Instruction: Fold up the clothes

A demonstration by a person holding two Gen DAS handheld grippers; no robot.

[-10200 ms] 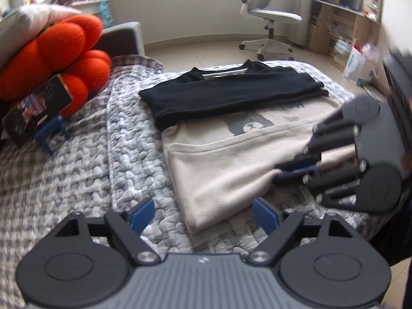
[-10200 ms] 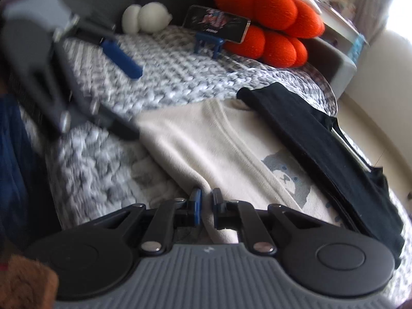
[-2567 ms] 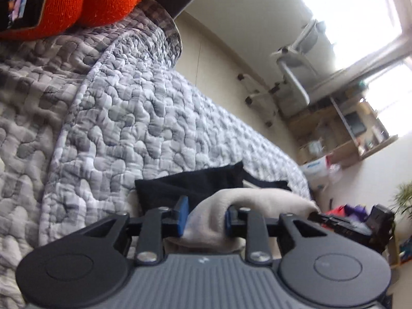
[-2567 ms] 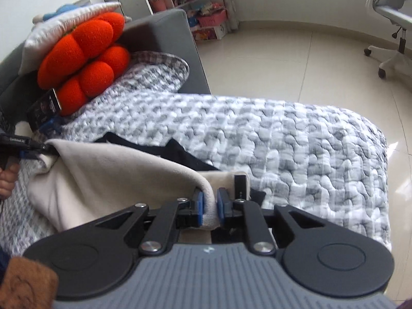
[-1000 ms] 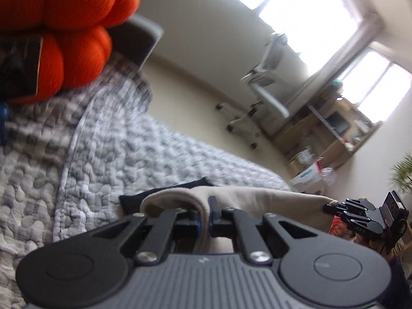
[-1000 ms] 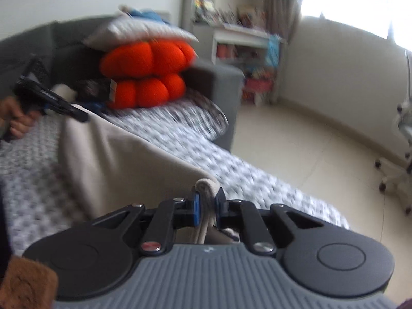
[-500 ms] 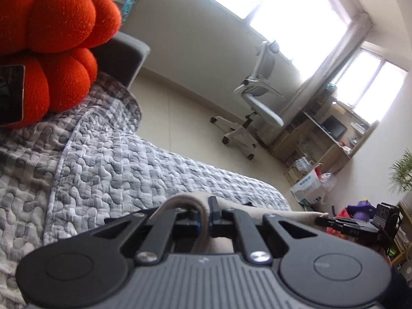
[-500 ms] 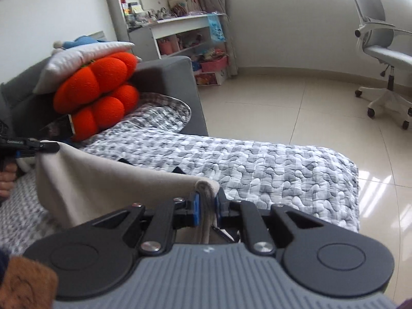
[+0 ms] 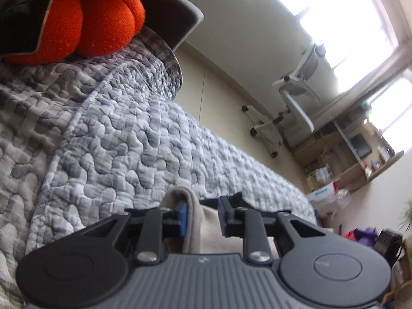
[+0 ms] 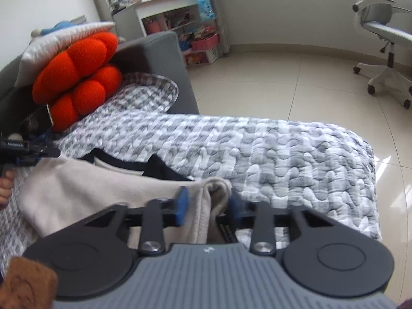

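Left gripper (image 9: 203, 216): jaws stand apart. A rounded fold of the beige garment (image 9: 193, 206) is seen against the left blue pad (image 9: 183, 219); the other finger is clear of it, so the cloth is taken as released.

Right gripper (image 10: 207, 206): jaws are parted, and a bunched fold of the same garment fills the gap between the two pads. Whether the pads press on it cannot be told.

Garment position: in the right wrist view the beige cloth is spread low across the near part of the grey-and-white quilted cover (image 10: 283, 159), from the left gripper at the picture's left edge to the right gripper. A black garment (image 10: 159, 167) is partly covered by it, with only the far edge and one corner showing.

A person's hand (image 10: 5, 188) is noted at the left edge, under the left gripper.

Surroundings: an orange lobed cushion (image 10: 77, 77) is propped at the grey sofa arm (image 10: 164, 59), a phone (image 9: 23, 18) leaned against it. A white office chair (image 10: 386, 38) stands on the tiled floor (image 10: 283, 82), well apart from the cover.
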